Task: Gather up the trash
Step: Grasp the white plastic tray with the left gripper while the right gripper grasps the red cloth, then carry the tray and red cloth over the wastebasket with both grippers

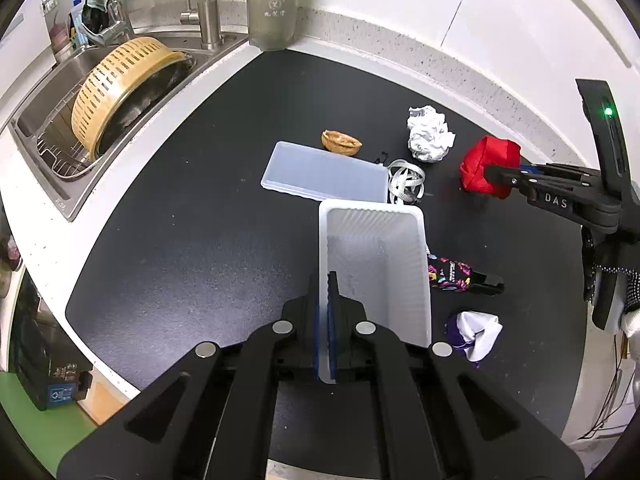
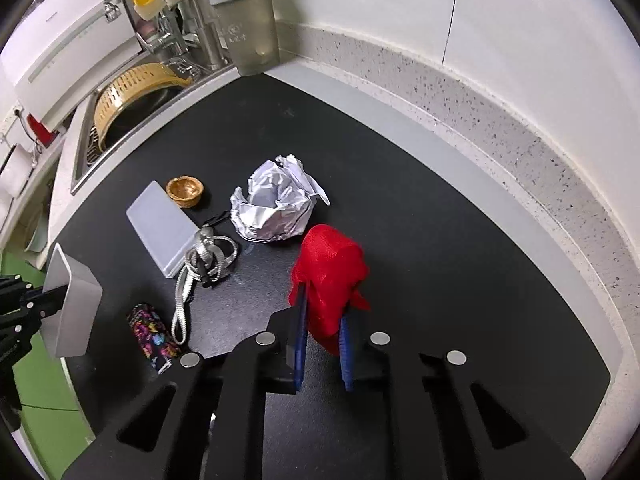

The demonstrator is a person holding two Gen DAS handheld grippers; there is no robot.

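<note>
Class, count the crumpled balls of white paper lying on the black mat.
1: the crumpled paper ball lies near the mat's back edge, between the brown shell and the red cloth. None seems hidden.

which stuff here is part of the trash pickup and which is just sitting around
Job: white bin in left gripper; red wad in right gripper; crumpled paper; nut shell; patterned wrapper; purple-white scrap.

Lying about: bin lid, strap, colander, shaker bottle.
</note>
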